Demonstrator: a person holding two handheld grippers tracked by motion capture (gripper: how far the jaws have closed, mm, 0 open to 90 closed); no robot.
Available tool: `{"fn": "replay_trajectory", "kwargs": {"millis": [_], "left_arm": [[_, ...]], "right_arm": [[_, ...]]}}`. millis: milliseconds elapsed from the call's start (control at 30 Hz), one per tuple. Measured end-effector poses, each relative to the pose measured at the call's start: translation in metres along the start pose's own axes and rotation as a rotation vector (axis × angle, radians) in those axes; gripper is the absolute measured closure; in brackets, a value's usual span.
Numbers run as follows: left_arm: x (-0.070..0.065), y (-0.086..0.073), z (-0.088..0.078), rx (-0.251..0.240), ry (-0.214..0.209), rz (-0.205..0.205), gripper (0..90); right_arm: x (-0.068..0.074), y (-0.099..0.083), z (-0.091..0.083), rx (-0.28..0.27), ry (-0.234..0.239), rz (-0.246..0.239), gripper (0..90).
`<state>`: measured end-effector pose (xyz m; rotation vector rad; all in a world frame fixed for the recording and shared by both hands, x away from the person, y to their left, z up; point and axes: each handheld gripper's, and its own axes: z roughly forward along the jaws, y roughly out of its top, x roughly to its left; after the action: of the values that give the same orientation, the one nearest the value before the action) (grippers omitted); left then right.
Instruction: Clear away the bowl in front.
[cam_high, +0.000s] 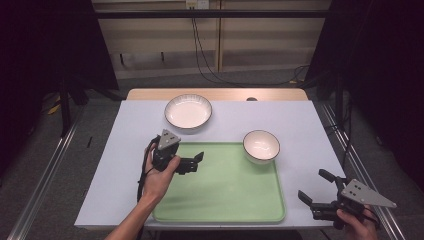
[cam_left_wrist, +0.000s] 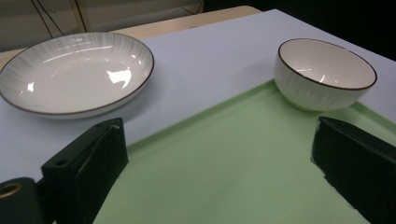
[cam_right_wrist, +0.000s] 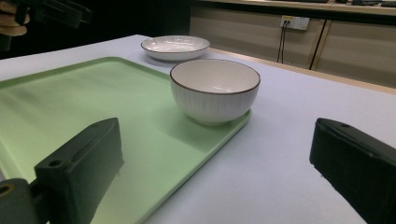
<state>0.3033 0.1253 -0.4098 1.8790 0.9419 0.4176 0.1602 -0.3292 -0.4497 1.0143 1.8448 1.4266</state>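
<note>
Two grippers, both with jaws spread apart and nothing between them. Left gripper (cam_high: 192, 162) hovers at centre-left of the high view, over the left part of the green tray (cam_high: 225, 197). Right gripper (cam_high: 316, 188) sits at lower right, off the tray above the table (cam_high: 300, 125). Small bowl (cam_high: 261, 146) stands in the tray's upper right corner; the plate (cam_high: 188, 111) lies on the table above the tray, left of centre.

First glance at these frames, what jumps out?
The big green tray at the table's middle, with the small white bowl sitting in its far right corner. Beyond it, a wide white plate on the table; left tongs hover open over the tray, right tongs open off its right edge.
</note>
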Motion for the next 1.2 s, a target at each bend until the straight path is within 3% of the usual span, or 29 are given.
{"fn": "replay_trajectory", "kwargs": {"millis": [100,167,200,567,633,733,800,900,933,1000,1067,1133,1200], "left_arm": [[0.004,-0.008,-0.013,-0.005,0.021,0.020,3.5],[0.007,-0.013,-0.022,-0.009,0.035,0.001,3.2],[0.009,-0.016,-0.026,-0.005,0.023,-0.006,3.2],[0.019,-0.036,-0.069,-0.055,0.113,-0.047,2.9],[0.020,-0.041,-0.074,-0.068,0.122,-0.025,2.9],[0.021,-0.049,-0.080,-0.065,0.111,-0.049,2.8],[0.021,-0.055,-0.084,-0.058,0.137,-0.046,2.9],[0.023,-0.066,-0.093,-0.044,0.133,-0.052,2.3],[0.024,-0.071,-0.094,-0.057,0.149,-0.059,1.7],[0.029,-0.081,-0.098,-0.037,0.175,-0.066,2.0],[0.030,-0.081,-0.101,-0.049,0.157,-0.070,2.1],[0.030,-0.080,-0.103,-0.064,0.180,-0.052,1.3],[0.030,-0.081,-0.102,-0.066,0.169,-0.070,1.9]], "right_arm": [[0.000,0.000,0.000,0.004,-0.004,0.000,2.3],[0.000,0.000,0.000,0.003,-0.004,0.001,2.3],[0.001,0.000,0.000,0.005,-0.005,0.003,2.3],[0.001,0.000,0.000,0.006,-0.006,0.000,2.3],[0.001,0.000,0.000,0.006,-0.004,0.001,2.3],[0.001,0.000,0.001,0.007,-0.004,0.000,2.3],[0.001,0.000,0.000,0.005,-0.007,0.003,2.3],[0.000,0.000,-0.001,0.007,-0.010,-0.002,2.3],[0.000,0.000,0.000,0.006,-0.012,-0.001,2.3],[0.001,0.000,0.000,0.010,-0.006,0.006,2.3],[0.000,0.000,0.001,0.006,-0.004,-0.001,2.3],[0.001,0.001,0.001,0.009,-0.005,-0.004,2.3],[0.000,0.001,0.001,0.007,-0.013,-0.009,2.4]]}}
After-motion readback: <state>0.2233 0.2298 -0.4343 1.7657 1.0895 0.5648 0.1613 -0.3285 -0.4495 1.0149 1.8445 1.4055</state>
